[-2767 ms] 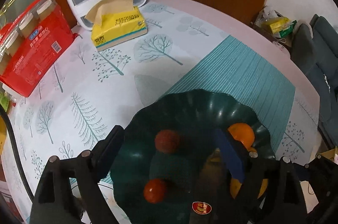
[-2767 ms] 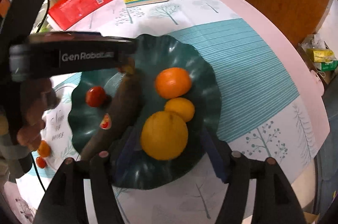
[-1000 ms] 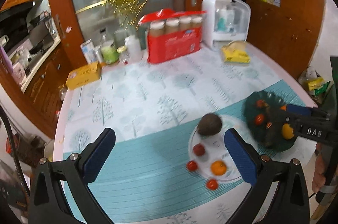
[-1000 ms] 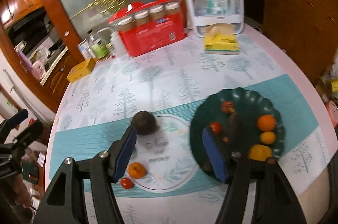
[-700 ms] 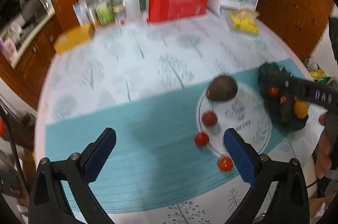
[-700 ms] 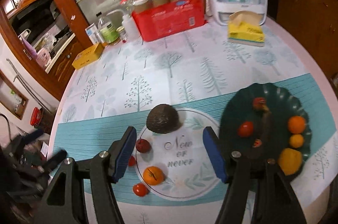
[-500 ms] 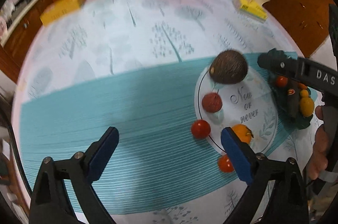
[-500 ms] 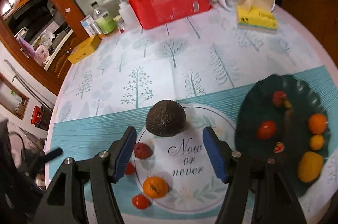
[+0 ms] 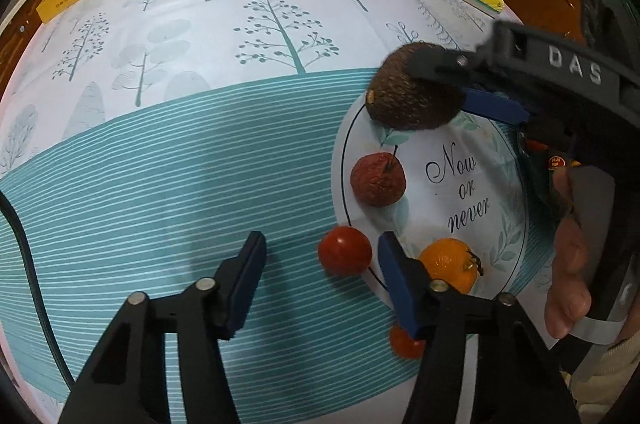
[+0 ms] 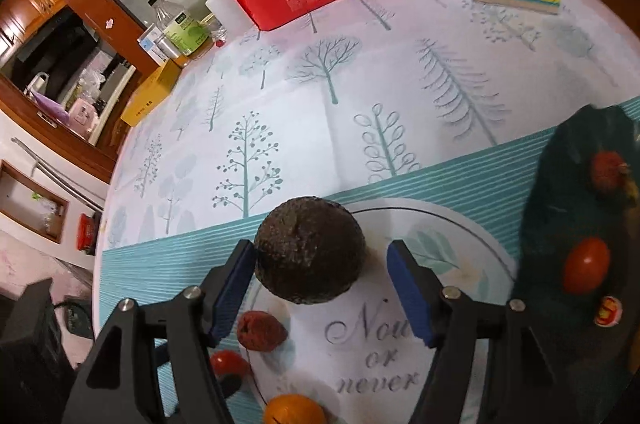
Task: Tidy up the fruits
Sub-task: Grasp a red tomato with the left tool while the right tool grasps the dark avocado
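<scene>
left gripper [image 9: 318,264] – jaws apart around tomato [image 9: 345,256] | right gripper [image 10: 322,270] – jaws apart around avocado [image 10: 310,250]

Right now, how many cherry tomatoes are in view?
3: a tomato on the tablecloth beside the white plate; a second tomato partly behind the left gripper; a third tomato on the green plate. Others may be hidden.

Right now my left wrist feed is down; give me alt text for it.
The open left gripper frames a red tomato on the teal-striped cloth beside the white plate. On the plate: avocado, with the right gripper at it, red fruit, orange.
</scene>
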`<act>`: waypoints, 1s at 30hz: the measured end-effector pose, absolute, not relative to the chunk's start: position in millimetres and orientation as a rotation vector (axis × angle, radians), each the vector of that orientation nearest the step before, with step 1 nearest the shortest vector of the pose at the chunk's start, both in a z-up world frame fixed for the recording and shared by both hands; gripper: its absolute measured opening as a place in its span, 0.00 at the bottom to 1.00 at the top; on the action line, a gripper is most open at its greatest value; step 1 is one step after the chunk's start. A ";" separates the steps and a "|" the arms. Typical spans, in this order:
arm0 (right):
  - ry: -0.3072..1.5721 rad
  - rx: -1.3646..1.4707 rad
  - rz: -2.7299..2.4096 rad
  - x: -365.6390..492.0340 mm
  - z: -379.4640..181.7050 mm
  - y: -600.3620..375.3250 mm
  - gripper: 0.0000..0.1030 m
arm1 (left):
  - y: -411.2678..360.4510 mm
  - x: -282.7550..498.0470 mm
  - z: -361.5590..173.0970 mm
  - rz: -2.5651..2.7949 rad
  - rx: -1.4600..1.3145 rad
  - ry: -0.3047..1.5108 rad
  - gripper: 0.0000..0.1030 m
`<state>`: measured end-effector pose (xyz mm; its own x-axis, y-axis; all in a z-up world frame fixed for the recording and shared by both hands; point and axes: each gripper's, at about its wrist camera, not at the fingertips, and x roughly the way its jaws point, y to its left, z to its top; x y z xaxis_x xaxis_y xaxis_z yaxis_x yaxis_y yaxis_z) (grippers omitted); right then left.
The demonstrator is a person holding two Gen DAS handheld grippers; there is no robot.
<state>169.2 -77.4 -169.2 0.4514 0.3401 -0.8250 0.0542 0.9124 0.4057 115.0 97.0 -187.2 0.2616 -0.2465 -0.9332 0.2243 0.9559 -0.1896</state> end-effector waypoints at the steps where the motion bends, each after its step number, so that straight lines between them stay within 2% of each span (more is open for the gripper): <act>1: 1.101 0.418 0.193 171.3 -171.5 -76.5 0.68 | 96.2 116.1 -188.4 -0.320 -0.020 1.271 0.47; 6: 1.141 0.453 0.217 180.6 -183.0 -69.9 0.68 | 90.9 119.0 -188.9 -0.337 -0.025 1.273 0.35; 14: 1.128 0.486 0.234 181.3 -190.8 -69.2 0.62 | 82.3 121.4 -188.4 -0.357 -0.024 1.284 0.25; 23: 1.082 0.467 0.180 167.6 -180.0 -80.4 0.62 | 83.7 119.6 -185.7 -0.348 -0.055 1.278 0.24; 30: 1.029 0.482 0.130 144.6 -154.9 -103.4 0.62 | 91.9 106.3 -158.1 -0.349 -0.019 1.216 0.24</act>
